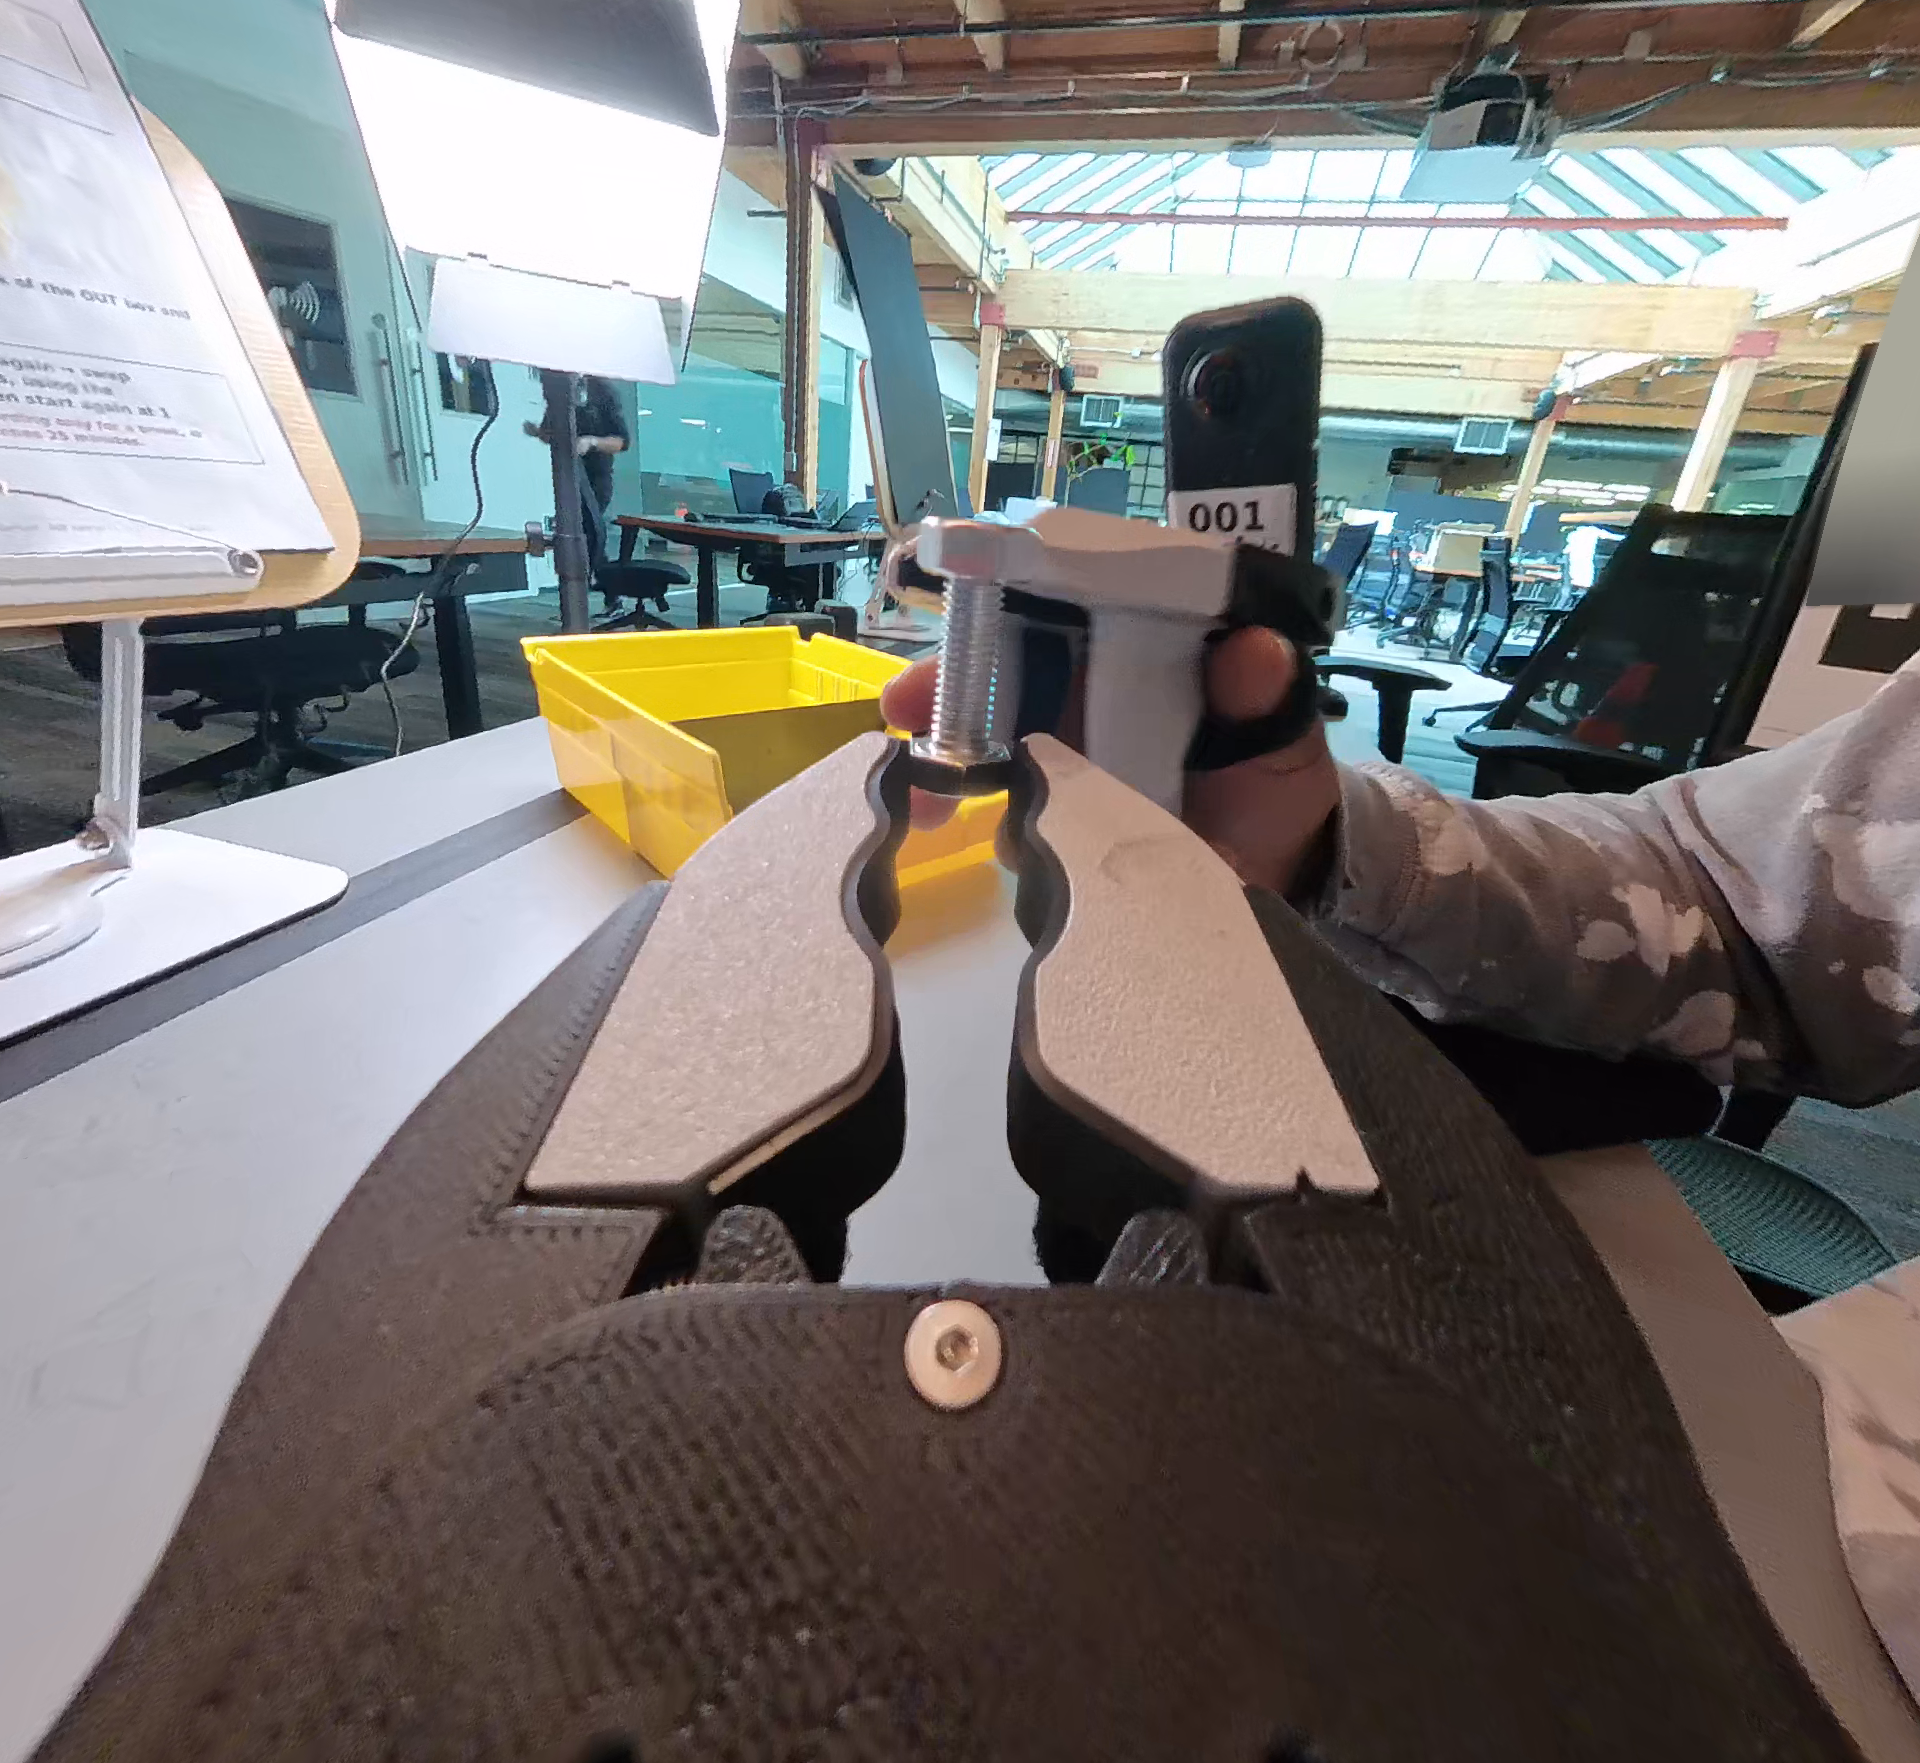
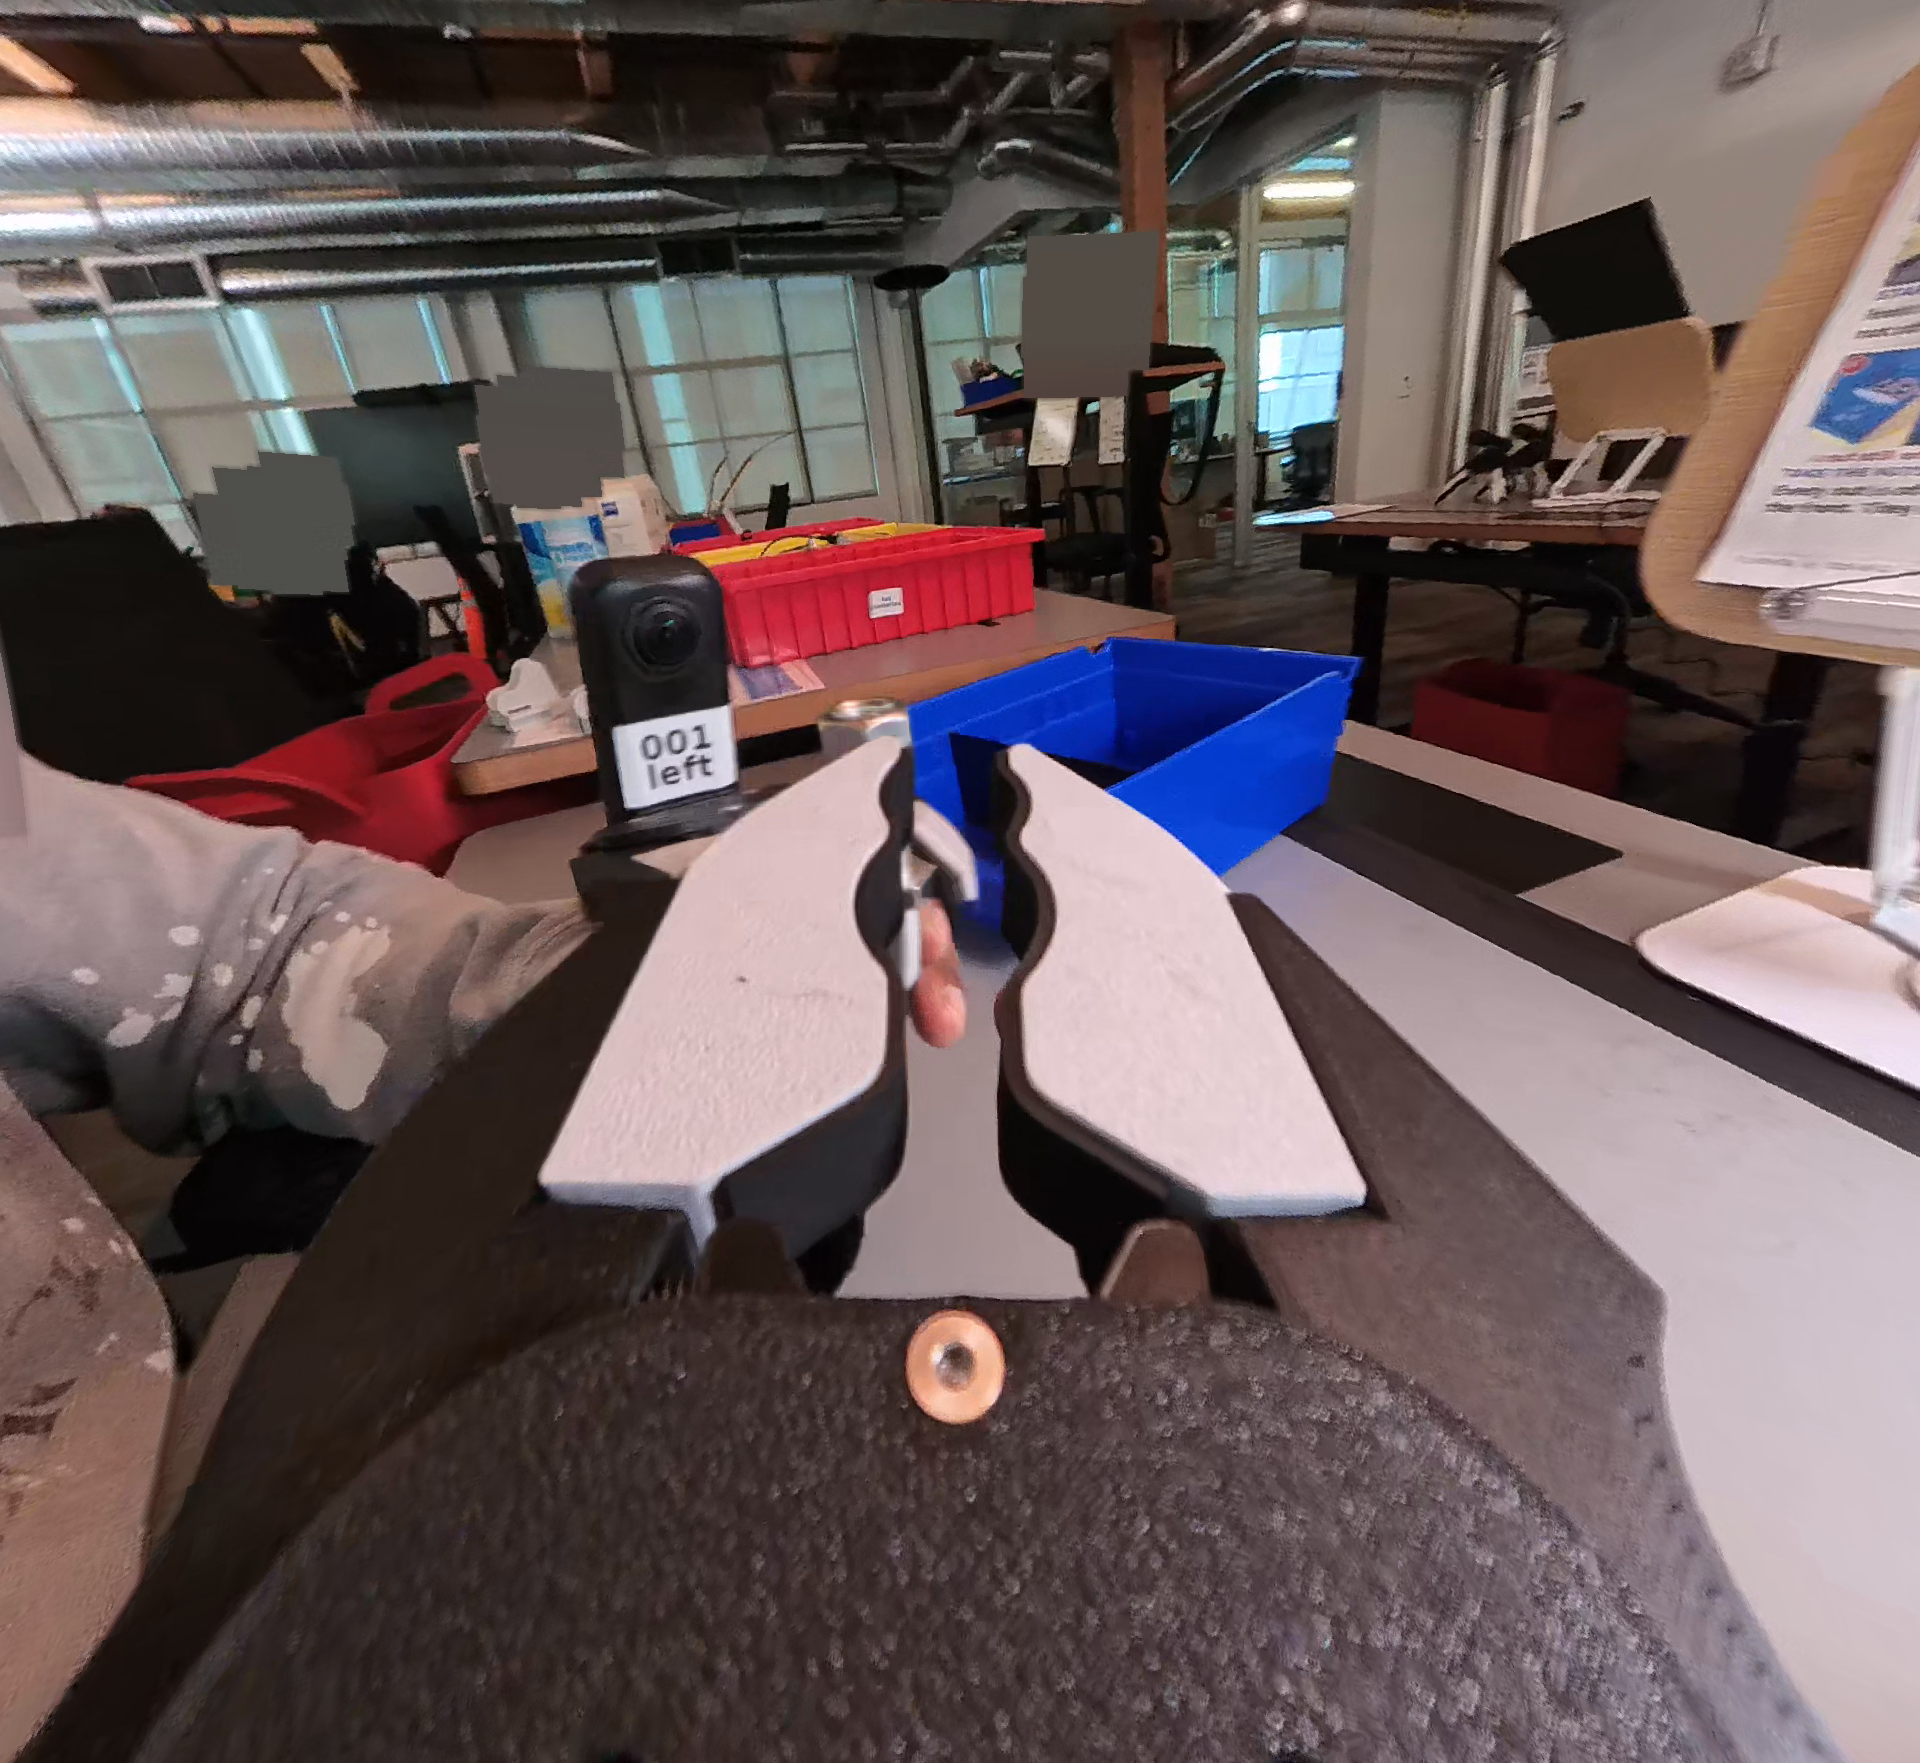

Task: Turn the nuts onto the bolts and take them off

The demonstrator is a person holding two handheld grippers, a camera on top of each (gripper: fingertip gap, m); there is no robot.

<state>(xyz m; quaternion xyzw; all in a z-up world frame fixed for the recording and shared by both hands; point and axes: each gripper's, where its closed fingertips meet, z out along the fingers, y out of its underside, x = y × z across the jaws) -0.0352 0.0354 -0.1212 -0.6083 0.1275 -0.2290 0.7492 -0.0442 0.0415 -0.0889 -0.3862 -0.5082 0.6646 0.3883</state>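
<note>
Left gripper (image 1: 956,763) pinches your nut (image 1: 958,759); right gripper (image 1: 971,544) clamps the bolt (image 1: 964,664) head: rigid, slick steel, so grip the flats.

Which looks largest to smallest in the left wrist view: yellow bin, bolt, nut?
1. yellow bin, by far the largest.
2. bolt, held head-up by the right gripper.
3. nut, smallest, gripped by the left gripper at the bolt's lower end.
The bin lies farther back, so its lead is safe.

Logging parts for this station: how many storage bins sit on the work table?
2: a yellow bin behind the left gripper's fingers, a blue bin beyond the right gripper's. Others may be out of view.
</note>
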